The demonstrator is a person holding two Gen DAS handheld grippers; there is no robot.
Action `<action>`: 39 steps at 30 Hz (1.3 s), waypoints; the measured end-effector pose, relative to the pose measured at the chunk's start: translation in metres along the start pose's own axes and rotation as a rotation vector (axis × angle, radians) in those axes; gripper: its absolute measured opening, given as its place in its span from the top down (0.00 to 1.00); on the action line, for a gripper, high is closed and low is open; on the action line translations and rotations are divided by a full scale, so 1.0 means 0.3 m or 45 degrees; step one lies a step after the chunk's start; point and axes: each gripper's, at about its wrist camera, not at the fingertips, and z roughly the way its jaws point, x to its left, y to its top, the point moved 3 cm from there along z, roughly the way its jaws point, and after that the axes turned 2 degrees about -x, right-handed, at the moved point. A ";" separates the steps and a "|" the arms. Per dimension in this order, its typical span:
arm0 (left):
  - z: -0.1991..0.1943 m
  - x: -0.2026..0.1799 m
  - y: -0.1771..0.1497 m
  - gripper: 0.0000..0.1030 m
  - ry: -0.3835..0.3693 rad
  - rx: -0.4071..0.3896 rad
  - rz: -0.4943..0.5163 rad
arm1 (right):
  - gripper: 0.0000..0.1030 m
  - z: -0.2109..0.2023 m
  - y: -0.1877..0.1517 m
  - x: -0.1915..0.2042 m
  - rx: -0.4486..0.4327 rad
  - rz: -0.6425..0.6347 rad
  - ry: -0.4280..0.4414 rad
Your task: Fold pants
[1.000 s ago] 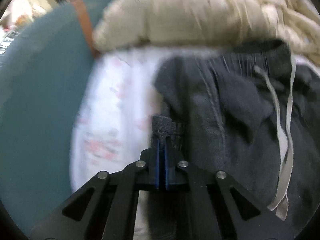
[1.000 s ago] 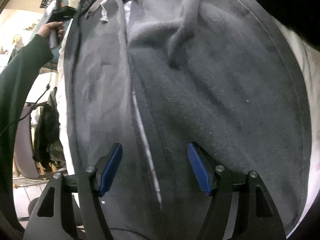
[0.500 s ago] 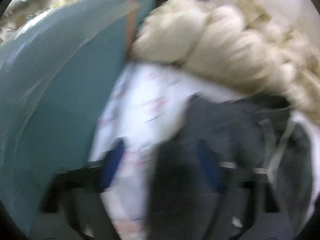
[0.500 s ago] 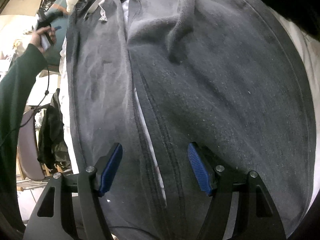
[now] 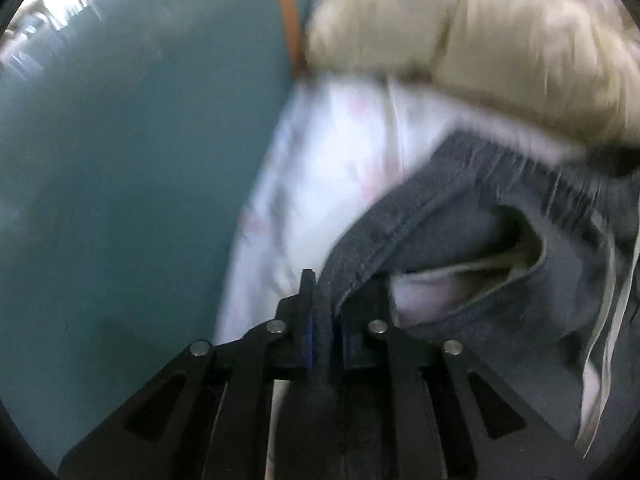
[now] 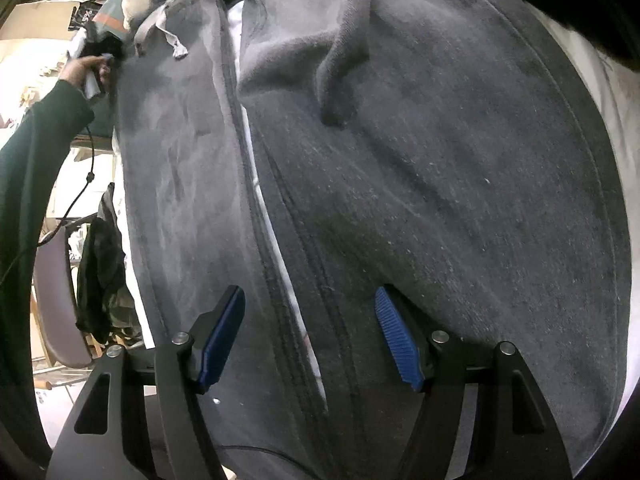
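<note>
Dark grey sweatpants (image 6: 400,160) lie spread lengthwise on a white sheet, the two legs side by side with a thin gap between them. My right gripper (image 6: 310,328) hovers open over the legs, with nothing pinched between its blue pads. At the far waistband end, my left gripper (image 5: 324,312) has its jaws closing on the side seam edge of the pants (image 5: 500,240); the fabric sits pressed between the pads. A pale drawstring (image 5: 616,300) hangs at the right. In the right wrist view a hand holds the left gripper (image 6: 100,52) at the waist corner.
A cream puffy quilted bundle (image 5: 480,32) lies beyond the waistband. The white floral sheet (image 5: 320,168) borders a teal surface (image 5: 120,180) on the left. Off the sheet's left edge stands a chair (image 6: 56,300) with a camouflage garment (image 6: 100,272). A dark sleeve (image 6: 36,160) crosses there.
My left gripper let go of a fabric fold, opened wide, shifted along the waistband, and has clamped onto the pants' side edge. The right gripper stayed open and still.
</note>
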 end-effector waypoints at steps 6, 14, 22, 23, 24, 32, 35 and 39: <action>-0.147 0.006 -0.056 0.28 -0.023 -0.075 -0.012 | 0.32 -0.035 0.011 0.017 -0.065 -0.051 -0.056; -0.586 -0.045 -0.423 0.18 -0.390 -0.122 0.056 | 0.32 -0.202 0.043 0.000 -0.252 -0.089 -0.094; -0.850 -0.159 -1.011 0.18 -0.742 0.011 -0.016 | 0.32 -0.445 0.024 -0.147 -0.360 0.018 -0.085; -0.872 -0.170 -1.092 0.18 -0.760 0.046 -0.034 | 0.32 -0.460 0.020 -0.167 -0.350 0.031 -0.083; -0.893 -0.170 -1.155 0.18 -0.768 0.070 -0.047 | 0.32 -0.478 0.016 -0.191 -0.342 0.045 -0.085; -1.026 -0.146 -1.511 0.18 -0.760 0.122 -0.027 | 0.32 -0.429 0.088 -0.276 -0.257 0.055 -0.103; -1.015 -0.134 -1.519 0.18 -0.749 0.086 -0.057 | 0.32 -0.357 0.181 -0.296 -0.289 0.090 -0.065; -0.953 -0.134 -1.493 0.18 -0.757 0.129 -0.112 | 0.31 -0.290 0.339 -0.363 -0.381 0.215 -0.164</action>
